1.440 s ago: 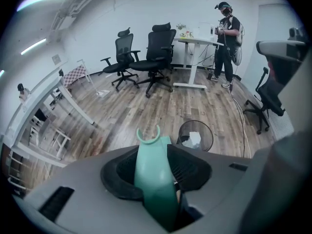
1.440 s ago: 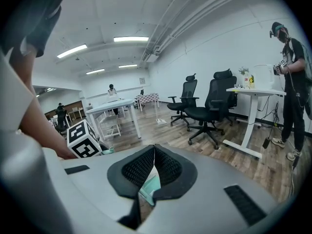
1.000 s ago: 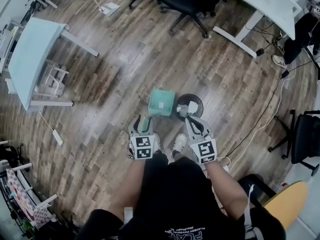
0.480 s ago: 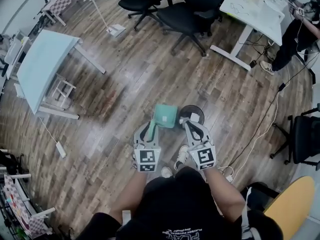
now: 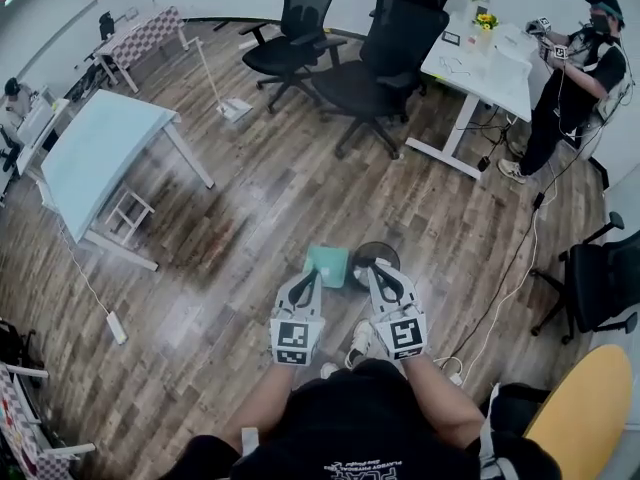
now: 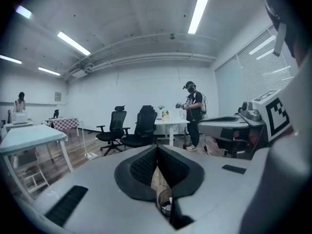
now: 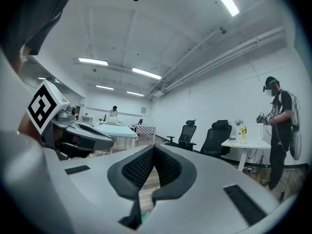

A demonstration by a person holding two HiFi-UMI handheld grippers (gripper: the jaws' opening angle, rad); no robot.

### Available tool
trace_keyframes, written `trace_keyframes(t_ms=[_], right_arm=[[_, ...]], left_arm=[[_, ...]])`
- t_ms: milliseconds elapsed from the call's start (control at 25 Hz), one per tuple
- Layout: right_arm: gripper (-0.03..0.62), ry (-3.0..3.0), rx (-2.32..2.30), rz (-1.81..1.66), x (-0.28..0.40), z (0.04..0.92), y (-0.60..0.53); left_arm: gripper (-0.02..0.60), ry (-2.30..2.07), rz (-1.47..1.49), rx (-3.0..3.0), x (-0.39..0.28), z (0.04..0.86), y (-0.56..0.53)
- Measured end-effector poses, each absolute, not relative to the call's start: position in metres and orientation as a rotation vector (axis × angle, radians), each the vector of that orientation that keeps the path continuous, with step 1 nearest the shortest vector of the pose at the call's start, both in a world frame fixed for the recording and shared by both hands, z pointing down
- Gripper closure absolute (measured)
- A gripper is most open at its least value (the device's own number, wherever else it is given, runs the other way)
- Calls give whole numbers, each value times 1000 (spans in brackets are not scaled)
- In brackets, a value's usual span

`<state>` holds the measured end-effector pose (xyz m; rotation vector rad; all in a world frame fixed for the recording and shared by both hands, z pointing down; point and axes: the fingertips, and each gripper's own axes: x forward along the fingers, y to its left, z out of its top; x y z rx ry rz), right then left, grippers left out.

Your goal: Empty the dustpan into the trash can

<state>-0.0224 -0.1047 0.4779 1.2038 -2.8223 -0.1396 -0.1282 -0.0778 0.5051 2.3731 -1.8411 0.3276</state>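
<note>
The teal dustpan lies on the wood floor right next to the round dark trash can, which has pale scraps inside. Both grippers hang well above them, pointing roughly level into the room. My left gripper is shut with nothing between its ribbed pads. My right gripper is also shut and empty; its pads meet at the tips. In the left gripper view, a sliver of the can shows under the jaws.
Two black office chairs stand ahead, with a white desk and a standing person at the far right. A light blue table is on the left. A cable runs across the floor at right.
Both grippers rose from near the floor and tilted up to level. The left jaws, open around the dustpan handle before, came off it and closed empty. The dustpan stays beside the can.
</note>
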Motion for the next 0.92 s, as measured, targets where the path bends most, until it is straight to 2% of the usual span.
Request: trace_keyframes(t_ms=[560,920], right_arm=[[571,-2796,1280,-241,-17,436,-43],[571,-2821,1199,-345,-14,417,-36]], left_arm=[[557,-1838,240,2419,-120,474,-19],[557,-1872,229,2426,-108,463,-19]])
